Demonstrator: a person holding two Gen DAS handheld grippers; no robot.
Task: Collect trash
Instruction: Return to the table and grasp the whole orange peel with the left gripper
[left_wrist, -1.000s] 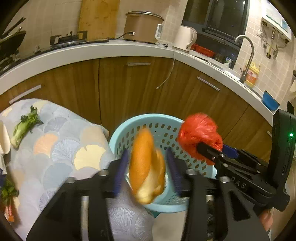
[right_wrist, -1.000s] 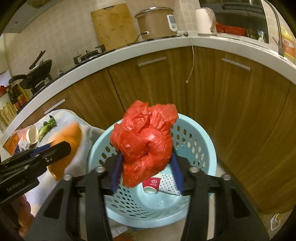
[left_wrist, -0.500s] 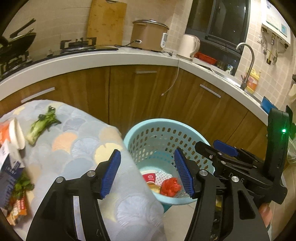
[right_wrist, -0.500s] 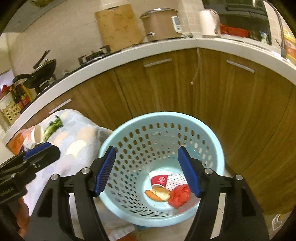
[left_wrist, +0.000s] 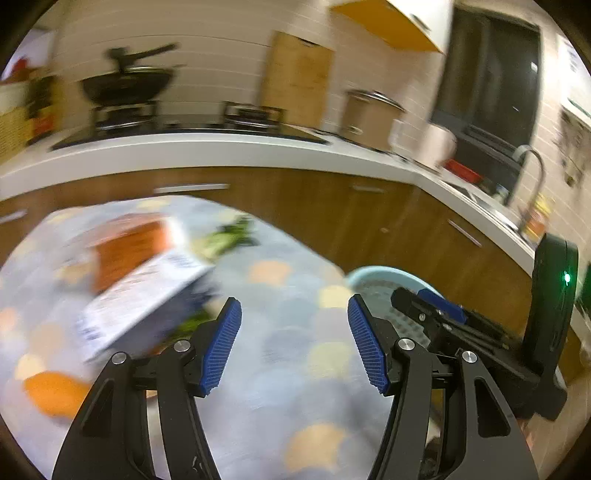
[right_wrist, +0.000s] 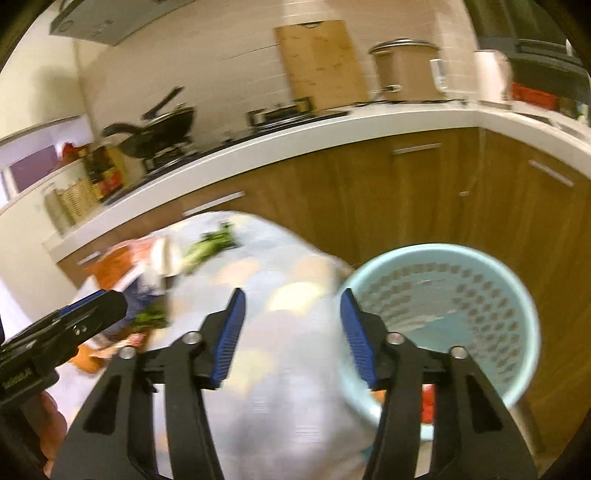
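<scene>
Both views are smeared by motion. The left gripper (left_wrist: 294, 341) has its jaws wide apart with nothing between them; it hangs over the cloth-covered counter (left_wrist: 280, 354), whose cover carries pale scallop shapes in blue, peach and cream. The right gripper (right_wrist: 290, 334) is closing its jaws, and they too are empty, with only the cloth showing between the blue pads (right_wrist: 231, 334). Trash lies toward the counter's far left part: a blurred white and blue carton (left_wrist: 144, 299) tilted across an orange packet (left_wrist: 125, 251), a green vegetable scrap (left_wrist: 229, 236) near the far edge, more greens (left_wrist: 192, 325) just by the carton's near end, and an orange lump (left_wrist: 55, 391) close to the left edge. The pale blue basket (right_wrist: 517, 295) stands on the floor just off the counter's right edge, against the brown cabinets (right_wrist: 424, 206); something red (right_wrist: 428, 402) shows low inside it, behind the right gripper's finger. In the left wrist view the basket's rim (left_wrist: 384, 275) peeks out beyond the right gripper's body. Along the back wall a worktop (right_wrist: 295, 142) holds a wok (right_wrist: 162, 127), a board (right_wrist: 321, 62) and a cooker (right_wrist: 406, 70).
</scene>
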